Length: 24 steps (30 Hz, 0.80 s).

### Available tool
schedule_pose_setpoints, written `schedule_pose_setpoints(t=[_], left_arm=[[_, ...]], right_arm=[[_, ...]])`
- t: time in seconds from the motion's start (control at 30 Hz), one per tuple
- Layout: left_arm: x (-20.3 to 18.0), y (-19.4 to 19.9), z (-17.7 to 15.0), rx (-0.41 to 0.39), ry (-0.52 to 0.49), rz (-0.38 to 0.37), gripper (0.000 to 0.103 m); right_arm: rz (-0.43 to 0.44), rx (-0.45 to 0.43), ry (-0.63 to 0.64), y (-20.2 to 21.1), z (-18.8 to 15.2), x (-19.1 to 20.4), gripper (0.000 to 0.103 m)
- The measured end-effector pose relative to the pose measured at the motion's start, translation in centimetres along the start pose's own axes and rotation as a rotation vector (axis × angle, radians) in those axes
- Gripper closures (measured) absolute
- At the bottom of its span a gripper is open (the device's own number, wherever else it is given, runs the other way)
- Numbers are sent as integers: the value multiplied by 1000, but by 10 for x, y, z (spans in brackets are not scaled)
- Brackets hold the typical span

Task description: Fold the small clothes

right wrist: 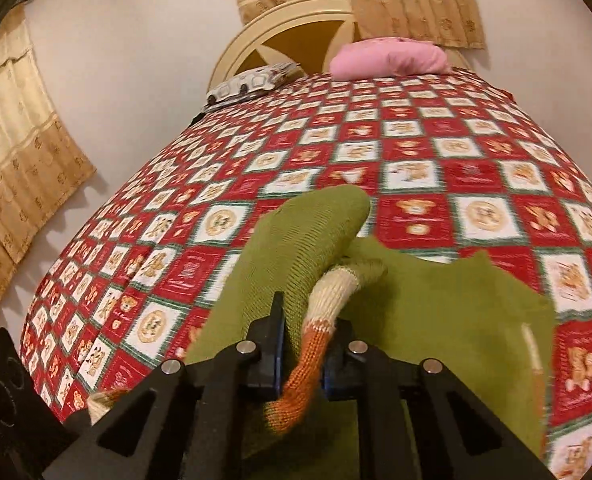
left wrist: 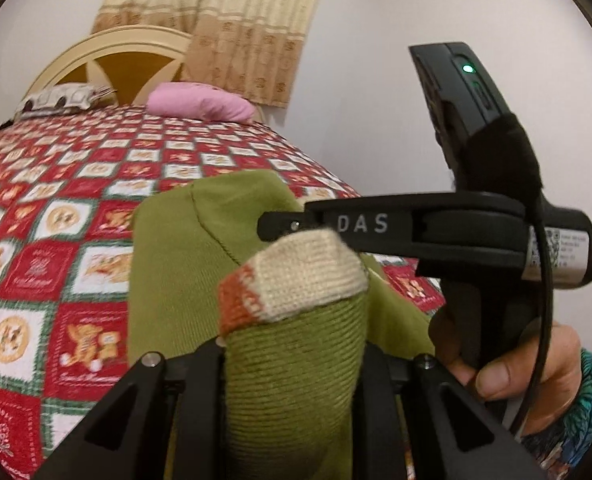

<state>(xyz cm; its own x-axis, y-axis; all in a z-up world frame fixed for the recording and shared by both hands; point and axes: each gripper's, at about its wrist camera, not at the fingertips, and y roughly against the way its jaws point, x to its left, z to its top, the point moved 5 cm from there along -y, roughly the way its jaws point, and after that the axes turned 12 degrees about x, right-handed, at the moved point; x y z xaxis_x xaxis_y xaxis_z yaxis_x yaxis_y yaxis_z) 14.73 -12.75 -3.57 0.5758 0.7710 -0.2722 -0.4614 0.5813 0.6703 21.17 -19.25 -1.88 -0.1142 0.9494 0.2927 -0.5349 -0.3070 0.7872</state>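
Observation:
A small green knit sweater point(left wrist: 200, 248) with cream and orange cuffs hangs lifted above the bed. My left gripper point(left wrist: 294, 348) is shut on a ribbed green sleeve, whose cream and orange cuff point(left wrist: 296, 276) sticks up past the fingers. In the left wrist view the right gripper point(left wrist: 284, 226) comes in from the right, held by a hand point(left wrist: 535, 368), with its tip at the sweater. In the right wrist view my right gripper point(right wrist: 309, 332) is shut on the other orange and cream cuff point(right wrist: 307, 364). The green body point(right wrist: 435, 304) drapes down to the right.
A red, white and green checked quilt point(right wrist: 415, 152) with bear pictures covers the bed. A pink pillow point(right wrist: 387, 58) and a patterned pillow point(right wrist: 252, 82) lie by the cream headboard point(right wrist: 296, 12). Beige curtains point(right wrist: 20, 160) hang on the white walls.

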Motion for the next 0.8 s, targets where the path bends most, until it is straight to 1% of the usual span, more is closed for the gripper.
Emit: schedule_pose_setpoints(t=[0.2, 0.43, 0.53, 0.63, 0.77, 0.8], left_arm=[[-34, -22, 5, 40, -52, -9, 83], [-70, -46, -2, 87, -123, 15, 83], [-82, -59, -6, 121, -159, 35, 83], [-89, -71, -10, 164, -177, 55, 83], [-91, -82, -14, 213, -176, 71, 83], [-93, -82, -15, 217, -184, 77, 81]], right_arm=[[-14, 0, -59, 16, -10, -49, 90], [-69, 14, -71, 24, -25, -94, 90], [-75, 17, -87, 23, -32, -111, 90], [-67, 32, -116, 17, -39, -127, 90], [-11, 69, -163, -2, -49, -144, 90], [1, 70, -170, -4, -50, -146, 90]])
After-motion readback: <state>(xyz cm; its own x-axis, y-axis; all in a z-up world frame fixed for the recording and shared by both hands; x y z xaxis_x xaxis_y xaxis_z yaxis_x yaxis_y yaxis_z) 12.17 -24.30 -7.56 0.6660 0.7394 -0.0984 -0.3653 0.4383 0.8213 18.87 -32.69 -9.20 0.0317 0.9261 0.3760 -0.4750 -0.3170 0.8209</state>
